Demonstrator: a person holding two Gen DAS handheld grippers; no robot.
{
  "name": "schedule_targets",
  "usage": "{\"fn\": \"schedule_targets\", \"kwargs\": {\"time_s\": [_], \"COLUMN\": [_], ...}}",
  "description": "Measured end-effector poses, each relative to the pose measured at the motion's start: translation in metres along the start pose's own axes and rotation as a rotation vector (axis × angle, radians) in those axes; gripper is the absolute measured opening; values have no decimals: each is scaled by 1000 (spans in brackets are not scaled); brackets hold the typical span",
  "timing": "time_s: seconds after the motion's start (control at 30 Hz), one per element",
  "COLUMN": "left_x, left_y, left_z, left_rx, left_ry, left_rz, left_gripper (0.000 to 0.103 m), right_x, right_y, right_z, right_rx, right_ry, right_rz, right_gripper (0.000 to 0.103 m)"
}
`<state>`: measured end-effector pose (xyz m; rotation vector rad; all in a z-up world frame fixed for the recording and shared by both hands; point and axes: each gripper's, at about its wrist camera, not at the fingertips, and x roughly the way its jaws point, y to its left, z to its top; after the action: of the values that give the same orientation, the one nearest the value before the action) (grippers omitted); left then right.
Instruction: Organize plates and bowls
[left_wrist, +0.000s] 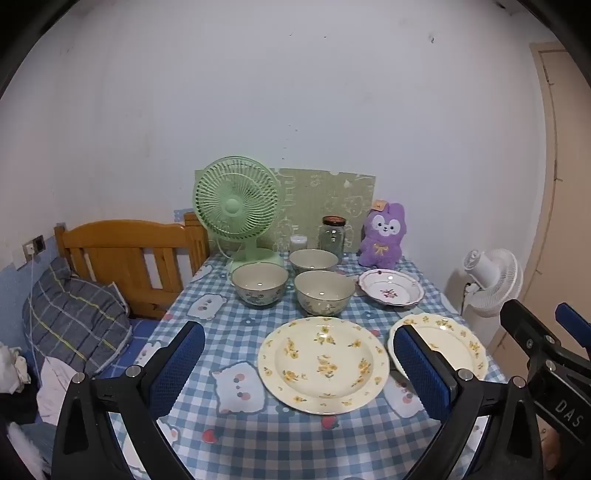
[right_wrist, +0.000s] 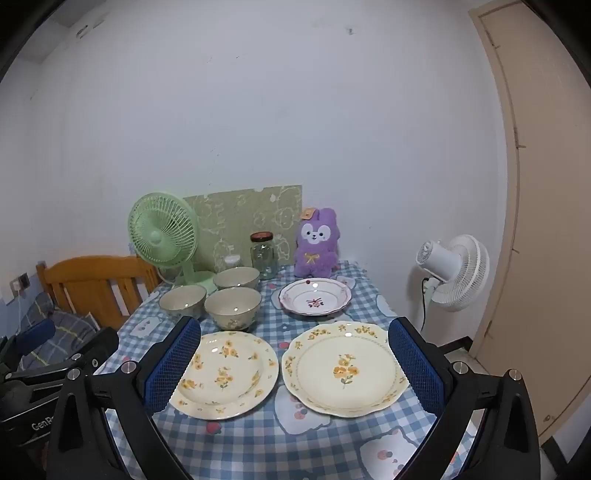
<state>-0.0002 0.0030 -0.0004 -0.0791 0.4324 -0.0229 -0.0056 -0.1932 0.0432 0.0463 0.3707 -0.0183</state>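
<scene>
Ceramic dishes are spread on a blue checked tablecloth (right_wrist: 258, 443): three cream bowls (right_wrist: 232, 308) clustered behind two cream yellow-flowered plates (right_wrist: 225, 373), with a purple-rimmed white plate (right_wrist: 314, 297) set apart. Glazed rims could slip or chip if pinched off-centre. Left gripper (left_wrist: 299, 369) and right gripper (right_wrist: 293, 367) are held spread wide, empty, touching nothing.

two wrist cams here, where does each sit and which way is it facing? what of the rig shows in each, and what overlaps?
Left wrist: on the left gripper, above the table's near edge, facing the back wall, tilted slightly down at the round floral plate; its open blue fingers show, the right gripper at the right edge.
Right wrist: on the right gripper, same heading, over the scalloped floral plate; its open fingers show, the left gripper at the left edge.
Shared: both plates, three bowls, purple-trimmed dish, green fan.
</scene>
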Motion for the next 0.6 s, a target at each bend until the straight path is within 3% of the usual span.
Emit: {"fn": "schedule_targets", "kwargs": {"time_s": [0.07, 0.17, 0.6], "left_x": [-1, -6, 0], "left_y": [0, -15, -15], "left_z": [3, 4, 6], "left_rx": [6, 59, 39], "left_ry": [5, -8, 6], "left_rz": [-25, 2, 15], "left_gripper": [103, 103, 103], "right_x": [5, 6, 7], "right_y": [1, 0, -14], "right_z": [0, -1, -3], "right_rx": [-5, 0, 7], "right_ry": [0, -25, -7], "right_rz": [-15, -31, -15], "right_gripper": [103, 103, 103]}}
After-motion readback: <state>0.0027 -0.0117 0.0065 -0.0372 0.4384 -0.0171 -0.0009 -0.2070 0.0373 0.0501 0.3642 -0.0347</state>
